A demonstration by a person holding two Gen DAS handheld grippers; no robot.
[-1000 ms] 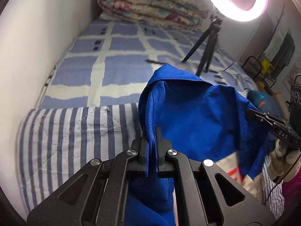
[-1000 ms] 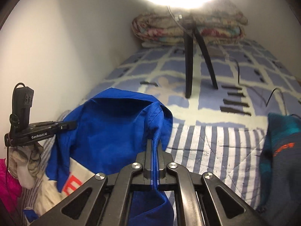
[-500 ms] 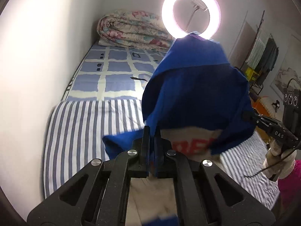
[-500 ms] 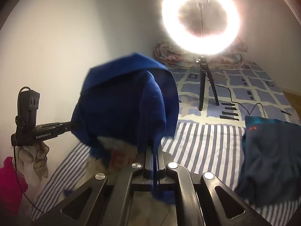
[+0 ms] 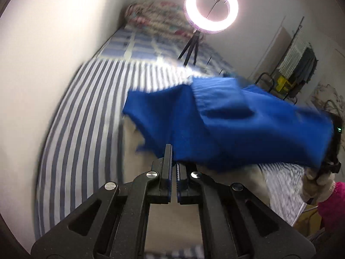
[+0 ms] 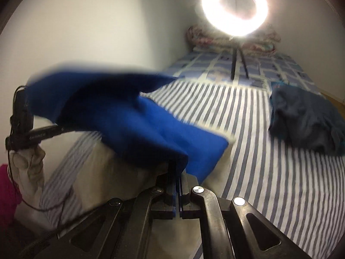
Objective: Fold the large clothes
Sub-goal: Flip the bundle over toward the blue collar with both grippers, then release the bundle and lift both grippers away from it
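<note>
Left claw [image 5: 174, 161] clamped on blue garment [image 5: 226, 125] edge; right claw [image 6: 176, 172] clamped on its other edge. Both angled downward. Garment stretched between them, lifted above striped bed sheet [image 6: 269, 172], blurred.

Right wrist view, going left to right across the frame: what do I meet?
Gloved hand holding the left gripper → blue garment → striped sheet → dark garment lying at the right.
</note>
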